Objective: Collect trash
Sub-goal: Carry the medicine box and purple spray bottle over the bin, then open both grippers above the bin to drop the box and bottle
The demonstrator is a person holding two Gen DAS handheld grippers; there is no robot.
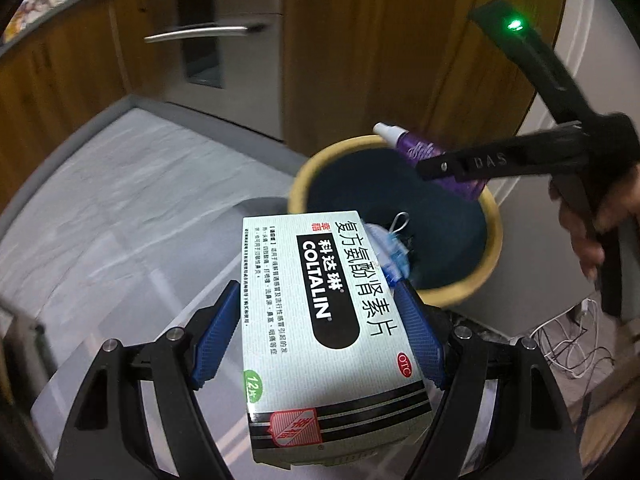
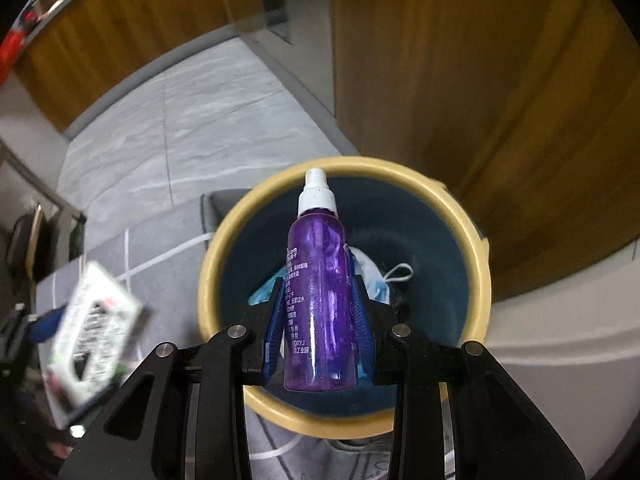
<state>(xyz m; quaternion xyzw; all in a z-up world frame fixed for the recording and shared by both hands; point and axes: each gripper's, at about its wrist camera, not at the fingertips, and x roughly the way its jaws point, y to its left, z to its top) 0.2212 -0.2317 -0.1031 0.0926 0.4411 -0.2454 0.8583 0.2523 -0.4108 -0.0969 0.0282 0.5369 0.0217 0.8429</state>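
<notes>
My left gripper (image 1: 320, 312) is shut on a white medicine box (image 1: 324, 320) and holds it just short of the near-left rim of a round bin (image 1: 296, 184) with a yellow rim and dark blue inside. My right gripper (image 2: 318, 300) is shut on a purple spray bottle (image 2: 320, 292) with a white cap and holds it above the bin (image 2: 208, 272). The bottle (image 1: 416, 148) and right gripper also show in the left wrist view, over the bin's far rim. The box (image 2: 94, 328) shows blurred at the left of the right wrist view. A blue face mask (image 2: 378, 280) lies inside the bin.
The bin stands on a grey mat (image 2: 172, 280) on a pale tiled floor (image 1: 120, 200). Wooden cabinets (image 2: 460, 60) and a steel appliance (image 1: 240, 40) stand behind. A pale wall panel (image 2: 560, 340) and loose cables (image 1: 572, 344) lie at the right.
</notes>
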